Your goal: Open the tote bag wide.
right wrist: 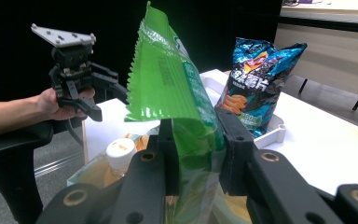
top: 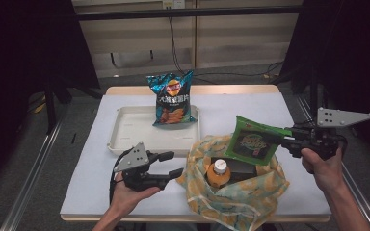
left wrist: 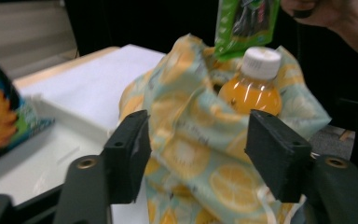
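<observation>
A lemon-print cloth bag [top: 231, 195] lies open at the table's front, with an orange juice bottle [top: 218, 173] and a dark box [top: 243, 166] inside. My right gripper [top: 282, 139] is shut on a green snack bag [top: 251, 143] and holds it in the air above the cloth bag's mouth. In the right gripper view the green snack bag [right wrist: 168, 88] stands pinched between the jaws of the right gripper [right wrist: 198, 154]. My left gripper [top: 176, 163] is open just left of the cloth bag. In the left gripper view the cloth bag [left wrist: 200, 140] and bottle [left wrist: 254, 88] show beyond the left gripper [left wrist: 196, 140], whose pads do not press on them.
A white tray [top: 125, 132] sits at the middle left of the table, with a blue chip bag [top: 172, 98] standing against its far right corner. The white table top [top: 250, 108] extends to the right behind the cloth bag.
</observation>
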Available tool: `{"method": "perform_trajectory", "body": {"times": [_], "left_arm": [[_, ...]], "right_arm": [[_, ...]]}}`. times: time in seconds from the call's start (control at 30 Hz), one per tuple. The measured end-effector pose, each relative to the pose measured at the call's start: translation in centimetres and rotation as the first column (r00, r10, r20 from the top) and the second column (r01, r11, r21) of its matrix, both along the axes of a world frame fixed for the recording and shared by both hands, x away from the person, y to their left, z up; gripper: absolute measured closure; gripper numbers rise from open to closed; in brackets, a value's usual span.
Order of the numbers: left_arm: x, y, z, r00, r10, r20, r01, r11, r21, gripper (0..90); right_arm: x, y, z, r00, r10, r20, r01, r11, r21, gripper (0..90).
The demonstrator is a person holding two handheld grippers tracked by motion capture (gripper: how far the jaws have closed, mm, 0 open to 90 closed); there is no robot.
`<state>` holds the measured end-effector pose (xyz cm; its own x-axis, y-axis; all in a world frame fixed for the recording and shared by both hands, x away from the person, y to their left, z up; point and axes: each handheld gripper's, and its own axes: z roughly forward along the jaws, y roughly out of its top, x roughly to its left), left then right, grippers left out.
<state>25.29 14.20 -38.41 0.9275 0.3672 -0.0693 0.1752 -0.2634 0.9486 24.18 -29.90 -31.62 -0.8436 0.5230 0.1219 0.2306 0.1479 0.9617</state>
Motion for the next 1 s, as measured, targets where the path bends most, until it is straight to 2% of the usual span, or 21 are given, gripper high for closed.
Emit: {"method": "perform_trajectory", "body": {"times": [0.03, 0.13, 0.17, 0.27, 0.3, 0.33, 0.43, 0.57, 0.63, 0.7, 0.77, 0.8, 0.83, 0.87, 0.9, 1.0], "left_arm": [[0.2, -0.3, 0.2, 0.9998, -0.018, 0.001, 0.018, 0.9998, -0.012, 40.6], [0.6, -1.0, 0.7, 0.9995, -0.031, 0.008, 0.031, 0.9994, -0.013, 44.9], [1.1, -1.8, 1.1, 0.9989, -0.044, 0.014, 0.045, 0.9987, -0.026, 46.5], [1.4, -2.4, 1.5, 0.998, -0.061, 0.02, 0.061, 0.9979, -0.022, 48.6], [1.8, -3.0, 2.0, 0.9968, -0.073, 0.034, 0.074, 0.997, -0.026, 48.7], [2.0, -3.4, 2.2, 0.9955, -0.089, 0.031, 0.09, 0.9953, -0.034, 49.6], [2.6, -4.3, 2.7, 0.9924, -0.116, 0.041, 0.117, 0.9928, -0.023, 50.7], [3.4, -5.3, 3.2, 0.9913, -0.126, 0.038, 0.127, 0.9911, -0.039, 53.8], [3.7, -5.7, 3.4, 0.9919, -0.122, 0.037, 0.124, 0.9905, -0.06, 54.7], [4.1, -6.0, 3.6, 0.9914, -0.124, 0.043, 0.126, 0.9908, -0.05, 55.5], [4.5, -6.4, 3.9, 0.9917, -0.12, 0.046, 0.123, 0.9897, -0.074, 55.6], [4.6, -6.4, 4.2, 0.9912, -0.123, 0.049, 0.126, 0.9901, -0.062, 55.6], [4.8, -6.5, 4.6, 0.9897, -0.134, 0.049, 0.138, 0.9872, -0.081, 55.6], [4.8, -6.5, 4.6, 0.9897, -0.134, 0.049, 0.138, 0.9872, -0.081, 55.6], [4.9, -6.5, 5.3, 0.9906, -0.122, 0.062, 0.127, 0.9877, -0.091, 55.7], [5.2, -6.7, 6.0, 0.9883, -0.136, 0.07, 0.143, 0.9823, -0.12, 56.6]], "right_arm": [[0.1, 0.1, 0.1, 1.0, 0.005, 0.002, -0.005, 1.0, -0.001, 74.0], [0.3, 0.4, 0.3, 0.9999, 0.011, 0.003, -0.011, 1.0, 0.003, 74.0], [0.6, 0.7, 0.6, 0.9998, 0.02, 0.005, -0.02, 1.0, 0.008, 74.0], [0.8, 1.1, 0.8, 0.9994, 0.032, 0.013, -0.032, 0.999, 0.014, 74.0], [1.0, 1.4, 0.8, 0.9992, 0.038, 0.013, -0.038, 0.999, 0.016, 74.0], [1.1, 1.5, 0.8, 0.9991, 0.04, 0.011, -0.041, 0.999, 0.017, 74.0], [1.4, 2.0, 0.7, 0.9985, 0.055, 0.004, -0.055, 0.998, 0.012, 74.0], [1.8, 2.4, 0.6, 0.9979, 0.065, 0.006, -0.065, 0.998, 0.013, 74.0], [1.9, 2.6, 0.6, 0.9978, 0.067, 0.002, -0.067, 0.998, 0.012, 74.0], [2.0, 2.8, 0.6, 0.9976, 0.069, 0.001, -0.069, 0.998, 0.01, 74.0], [2.1, 3.0, 0.6, 0.9974, 0.073, 0.003, -0.073, 0.997, 0.013, 74.0], [2.1, 3.1, 0.6, 0.9972, 0.075, 0.004, -0.075, 0.997, 0.015, 74.0], [2.2, 3.2, 0.6, 0.997, 0.077, 0.002, -0.077, 0.997, 0.013, 74.0], [2.2, 3.2, 0.6, 0.997, 0.077, 0.002, -0.077, 0.997, 0.013, 74.0], [2.2, 3.5, 0.4, 0.9963, 0.086, -0.001, -0.086, 0.996, 0.003, 74.0], [2.3, 3.7, 0.2, 0.9961, 0.088, -0.007, -0.088, 0.996, -0.004, 74.0]]}}
